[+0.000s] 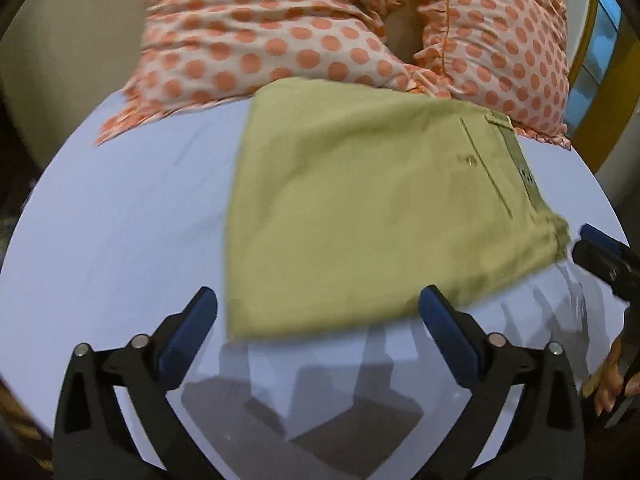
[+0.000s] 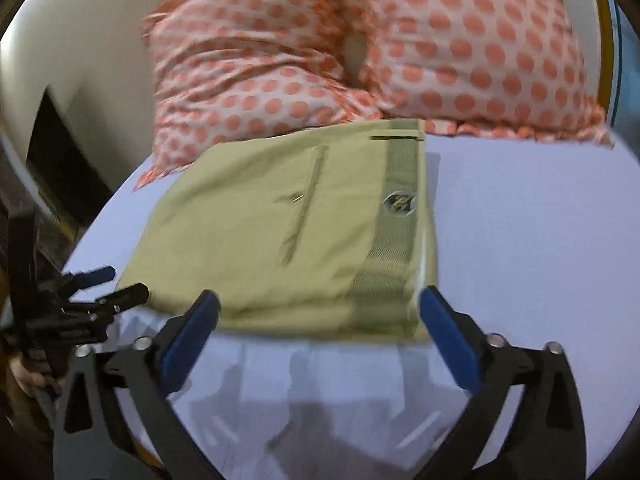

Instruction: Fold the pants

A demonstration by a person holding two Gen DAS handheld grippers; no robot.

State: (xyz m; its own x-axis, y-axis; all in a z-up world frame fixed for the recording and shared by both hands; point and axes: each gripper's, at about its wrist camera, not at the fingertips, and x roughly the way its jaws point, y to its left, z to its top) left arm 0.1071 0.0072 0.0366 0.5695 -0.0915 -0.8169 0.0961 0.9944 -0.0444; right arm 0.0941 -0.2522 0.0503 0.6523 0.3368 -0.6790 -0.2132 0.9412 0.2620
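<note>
The khaki pants (image 1: 360, 208) lie folded into a flat rectangle on the pale blue bed sheet (image 1: 120, 220), waistband to the right. They also show in the right wrist view (image 2: 280, 240), with the darker waistband (image 2: 396, 220) and a back pocket slit on top. My left gripper (image 1: 318, 304) is open and empty, just in front of the pants' near edge. My right gripper (image 2: 318, 304) is open and empty, at the near edge by the waistband. The right gripper shows at the right edge of the left wrist view (image 1: 600, 252); the left gripper shows at the left of the right wrist view (image 2: 108, 284).
Two white pillows with orange polka dots (image 1: 280, 40) (image 2: 460, 40) lie behind the pants at the head of the bed. A yellow and blue frame (image 1: 592, 60) stands at the far right. The bed's left edge drops to a dark area (image 2: 60, 168).
</note>
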